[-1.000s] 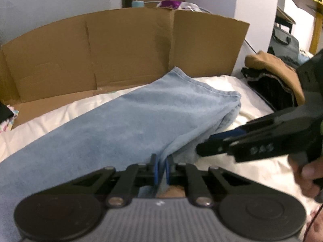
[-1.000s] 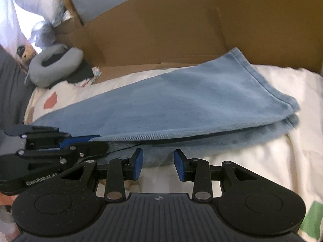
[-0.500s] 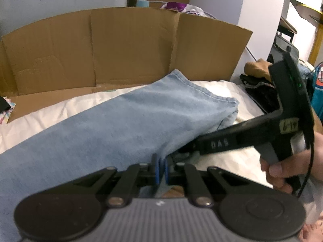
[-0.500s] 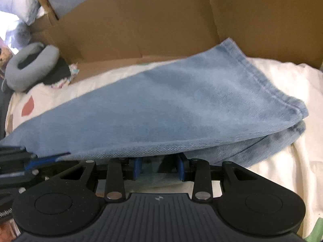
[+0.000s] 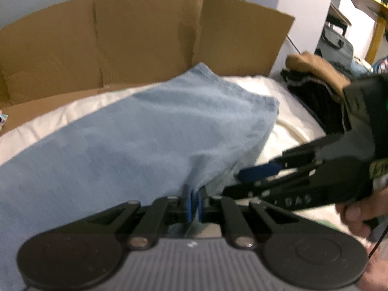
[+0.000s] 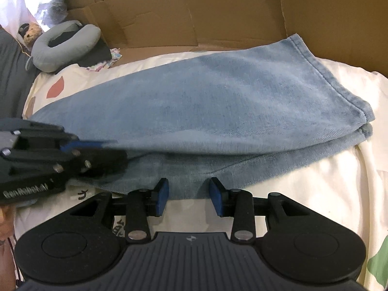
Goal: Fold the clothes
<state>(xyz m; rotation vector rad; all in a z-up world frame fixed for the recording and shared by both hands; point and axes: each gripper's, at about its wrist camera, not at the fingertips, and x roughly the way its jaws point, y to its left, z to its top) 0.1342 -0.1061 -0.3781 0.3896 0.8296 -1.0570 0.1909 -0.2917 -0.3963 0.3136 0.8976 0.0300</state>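
Observation:
Light blue jeans (image 5: 135, 145) lie folded lengthwise on a white bed sheet (image 5: 291, 126), hem to the far right (image 6: 339, 89). My left gripper (image 5: 193, 201) is shut on the near edge of the upper denim layer and holds it slightly raised. In the right wrist view it reaches in from the left, the left gripper (image 6: 121, 149) pinching that same edge. My right gripper (image 6: 189, 194) sits at the near edge of the lower layer with its jaws opening. Denim lies between its fingers, but the pads do not press on it. In the left wrist view the right gripper (image 5: 234, 183) comes in from the right, held by a hand (image 5: 359, 213).
A cardboard wall (image 6: 242, 12) stands along the far side of the bed. A pile of brown and dark clothes (image 5: 315, 80) lies at the right. A grey neck pillow (image 6: 65, 43) and a small stuffed toy (image 6: 29, 32) lie at the far left.
My right gripper has drawn back from under the upper denim layer and its jaws stand wider. The left gripper has kept its pinch on the edge.

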